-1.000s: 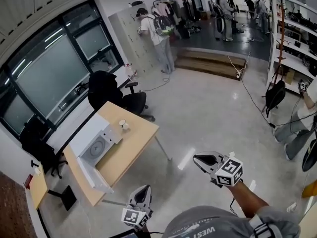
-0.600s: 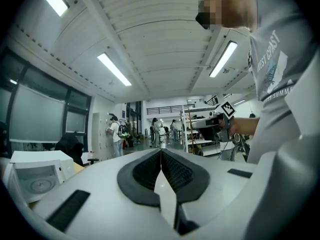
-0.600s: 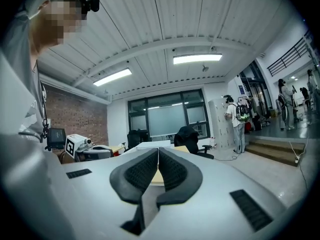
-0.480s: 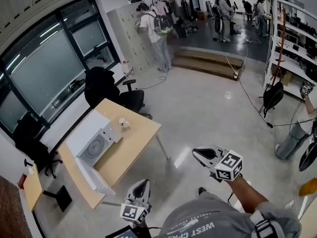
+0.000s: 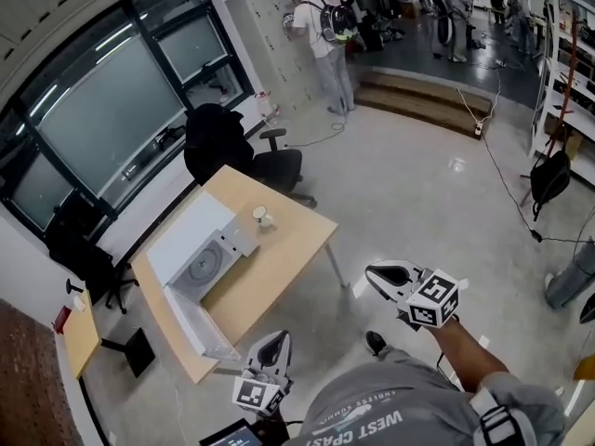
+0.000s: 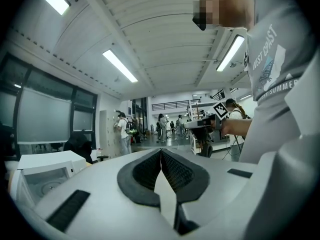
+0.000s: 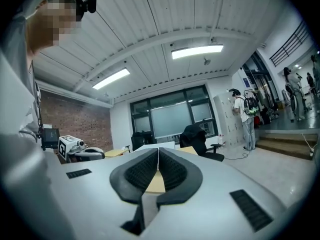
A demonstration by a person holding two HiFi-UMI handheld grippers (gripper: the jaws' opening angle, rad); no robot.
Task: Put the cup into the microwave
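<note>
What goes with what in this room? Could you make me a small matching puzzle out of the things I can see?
1 small white cup
2 white box-shaped microwave
3 black swivel office chair
4 right claw

a door swung open
b shut, nothing in it
c on the light wooden table, beside the microwave
d beyond that table's far edge

Pairs: 1-c, 2-a, 3-d, 4-b

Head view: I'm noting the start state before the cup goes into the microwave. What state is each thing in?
Microwave: door swung open, cavity showing.
Cup: standing on the table, outside the microwave.
Left gripper: jaws shut, nothing between them.
Right gripper: jaws shut, nothing between them.
</note>
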